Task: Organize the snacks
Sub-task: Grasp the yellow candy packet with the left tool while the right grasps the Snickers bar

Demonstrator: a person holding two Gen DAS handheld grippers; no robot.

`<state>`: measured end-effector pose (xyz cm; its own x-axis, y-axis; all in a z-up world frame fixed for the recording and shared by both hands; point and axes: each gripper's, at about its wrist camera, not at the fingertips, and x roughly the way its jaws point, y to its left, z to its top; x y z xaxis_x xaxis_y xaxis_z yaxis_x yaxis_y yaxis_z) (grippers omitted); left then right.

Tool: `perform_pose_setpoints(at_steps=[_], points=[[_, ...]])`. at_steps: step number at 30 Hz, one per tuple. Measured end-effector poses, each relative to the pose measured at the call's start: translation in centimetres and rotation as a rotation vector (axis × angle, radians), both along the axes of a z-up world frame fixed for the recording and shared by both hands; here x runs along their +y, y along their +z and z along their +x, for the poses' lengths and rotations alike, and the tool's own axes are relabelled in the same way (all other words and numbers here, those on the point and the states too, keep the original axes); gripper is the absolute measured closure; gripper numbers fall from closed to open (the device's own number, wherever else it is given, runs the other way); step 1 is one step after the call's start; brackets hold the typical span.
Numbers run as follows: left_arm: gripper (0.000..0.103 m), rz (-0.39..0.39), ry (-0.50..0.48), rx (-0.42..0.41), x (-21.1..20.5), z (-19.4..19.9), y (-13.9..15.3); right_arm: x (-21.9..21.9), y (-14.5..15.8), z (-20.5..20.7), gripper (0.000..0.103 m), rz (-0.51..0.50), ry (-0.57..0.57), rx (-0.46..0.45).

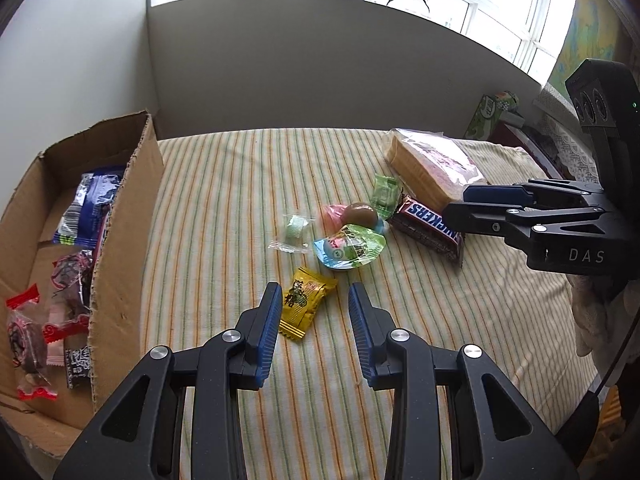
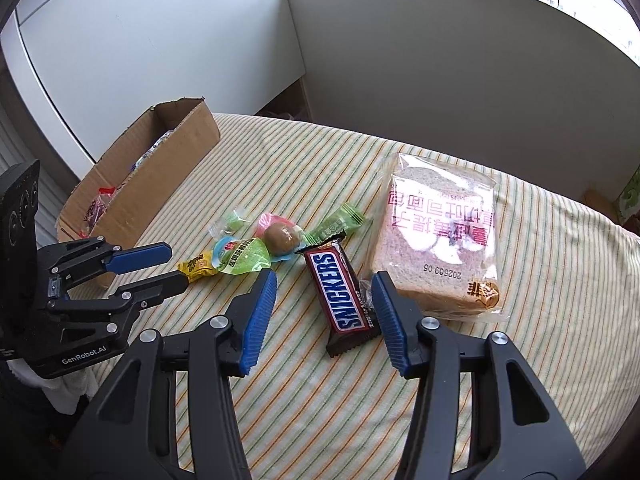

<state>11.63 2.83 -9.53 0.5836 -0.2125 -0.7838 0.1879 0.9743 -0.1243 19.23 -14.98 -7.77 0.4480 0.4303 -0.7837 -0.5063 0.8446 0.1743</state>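
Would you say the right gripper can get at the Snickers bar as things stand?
Probably yes. The right gripper is open with the Snickers bar lying flat between its fingers, nothing on top of it; the bread bag sits close beside one finger.

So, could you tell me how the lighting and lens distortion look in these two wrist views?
Left wrist view: the window is blown out and the wall below it is in shade, yet the yellow candy reads sharp. Right wrist view: soft, even daylight, and the Snickers bar lettering is crisp. Both views: strong fisheye, the tablecloth stripes bowing, corners dark.
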Motion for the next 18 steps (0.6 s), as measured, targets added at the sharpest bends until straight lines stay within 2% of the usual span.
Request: perform_pose_setpoints(at_steps=[18], points=[[0.07,-0.006,0.002,0.024,0.5,0.5,-0.5,1.4,0.0,-0.1,0.051,0.014,0.038,-0.012]])
